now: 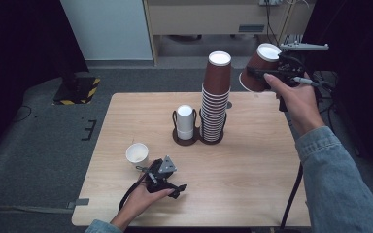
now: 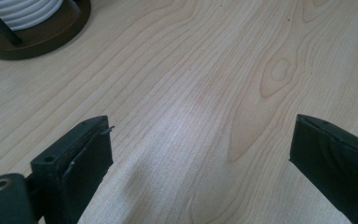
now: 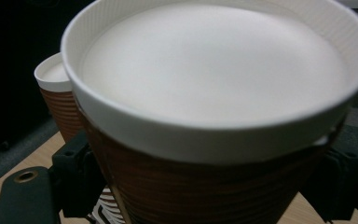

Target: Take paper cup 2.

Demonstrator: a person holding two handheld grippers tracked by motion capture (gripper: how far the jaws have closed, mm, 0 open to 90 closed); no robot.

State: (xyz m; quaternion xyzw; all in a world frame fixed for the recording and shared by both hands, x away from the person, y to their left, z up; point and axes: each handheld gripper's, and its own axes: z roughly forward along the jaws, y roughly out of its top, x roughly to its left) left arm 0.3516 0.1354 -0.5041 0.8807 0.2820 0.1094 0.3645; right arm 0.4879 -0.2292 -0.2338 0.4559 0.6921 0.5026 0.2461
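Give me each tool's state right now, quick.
Left tool: open, holding nothing, low over the table.
Right tool: shut on a brown paper cup, raised.

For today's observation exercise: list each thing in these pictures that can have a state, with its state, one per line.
brown cup: upside down, tilted, held in the air
right gripper: shut on the brown cup
left gripper: open, empty
brown cup stack: upside down, in holder
white cup stack: upside down, in holder
small white cup: upright, empty

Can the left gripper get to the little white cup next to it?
Probably yes: the left gripper is open, holding nothing, and bare table lies between it and the white cup.
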